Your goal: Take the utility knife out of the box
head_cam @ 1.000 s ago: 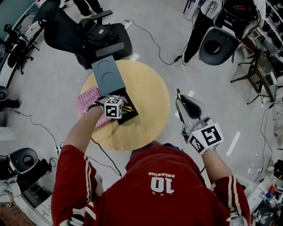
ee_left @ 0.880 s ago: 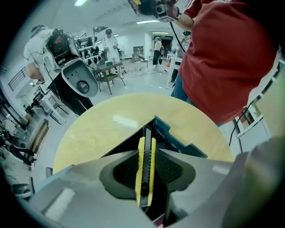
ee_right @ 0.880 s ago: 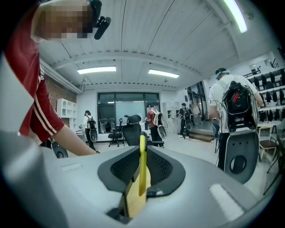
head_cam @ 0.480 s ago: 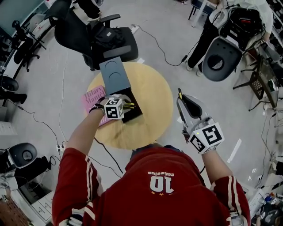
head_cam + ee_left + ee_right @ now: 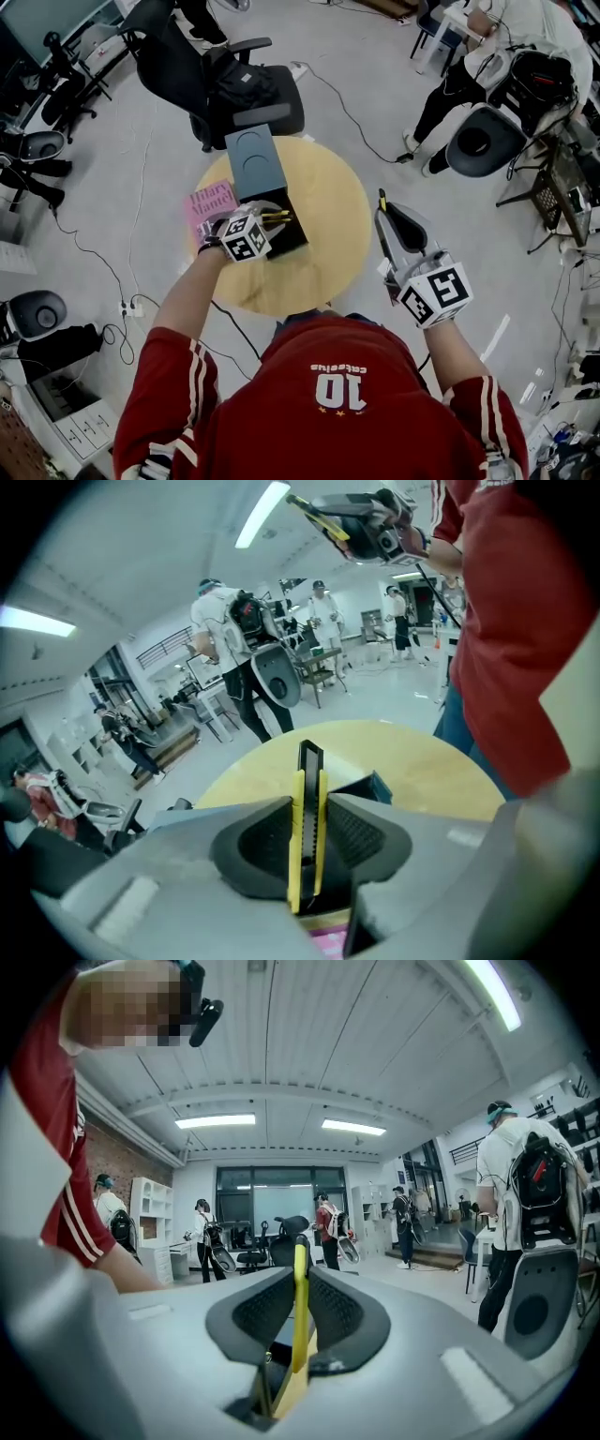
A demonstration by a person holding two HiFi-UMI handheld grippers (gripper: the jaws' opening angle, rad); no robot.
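A yellow and black utility knife (image 5: 307, 822) is clamped upright between the pads of my left gripper (image 5: 307, 813), its black tip sticking out past them. In the head view, that left gripper (image 5: 266, 223) holds the knife (image 5: 277, 217) just over the open black box (image 5: 286, 239), whose grey lid (image 5: 255, 161) stands tipped back. My right gripper (image 5: 383, 212) hovers beyond the table's right edge, shut on a second thin yellow knife (image 5: 299, 1316). The box's corner (image 5: 372, 786) shows behind the left jaws.
The box rests on a round wooden table (image 5: 323, 202) beside a pink book (image 5: 212, 202). A black office chair (image 5: 248, 89) stands behind the table. Cables trail on the floor at left. People with backpacks (image 5: 492, 42) are at the upper right.
My left gripper has risen and tilted with the knife held in it, lifting it up from the box. The right gripper has moved up slightly, still gripping its yellow knife.
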